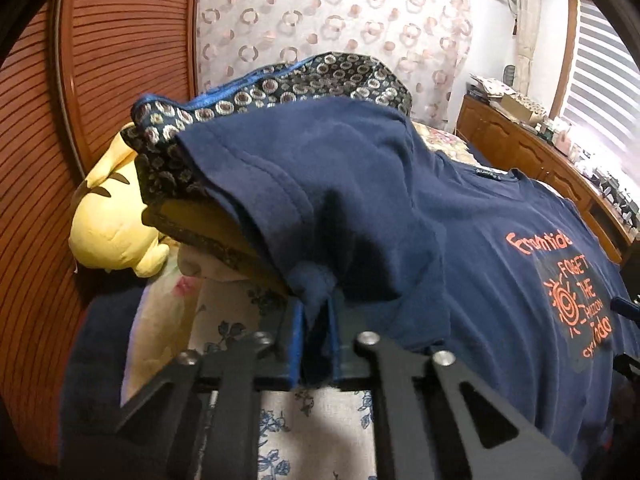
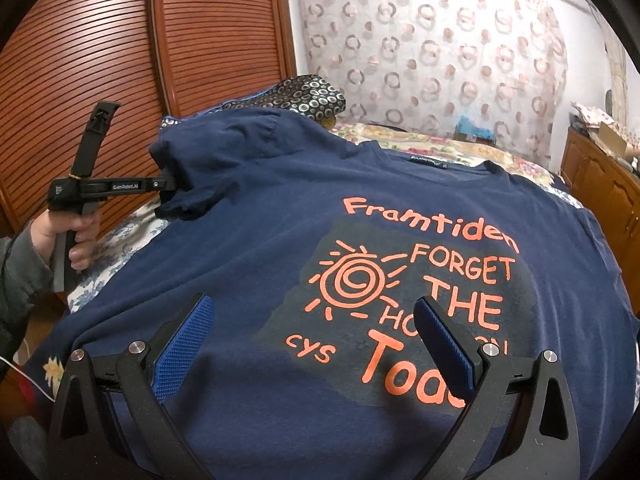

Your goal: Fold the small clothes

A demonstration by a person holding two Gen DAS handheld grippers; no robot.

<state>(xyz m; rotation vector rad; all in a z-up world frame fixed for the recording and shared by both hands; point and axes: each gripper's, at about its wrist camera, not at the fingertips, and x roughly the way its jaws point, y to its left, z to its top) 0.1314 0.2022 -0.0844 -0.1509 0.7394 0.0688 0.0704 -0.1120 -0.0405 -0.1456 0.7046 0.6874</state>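
Note:
A navy T-shirt (image 2: 260, 240) with an orange sun print lies face up on the bed, collar at the far end. Its left sleeve (image 1: 320, 208) is draped up over a pile of cushions. My left gripper (image 1: 316, 312) is shut on the hem of that sleeve, with cloth bunched between the blue pads. In the right wrist view the left gripper (image 2: 166, 184) shows from the side, clamped on the sleeve's edge, with a hand (image 2: 76, 236) on its handle. My right gripper (image 2: 316, 336) hovers open over the shirt's print, with nothing between its fingers.
A dark ring-patterned cushion (image 1: 280, 84) and a yellow plush toy (image 1: 112, 224) lie by the bed's left side. Slatted wooden doors (image 2: 200, 40) stand behind them. A floral bedsheet (image 1: 320, 420) shows under the shirt. A cluttered wooden cabinet (image 1: 520, 148) runs along the right.

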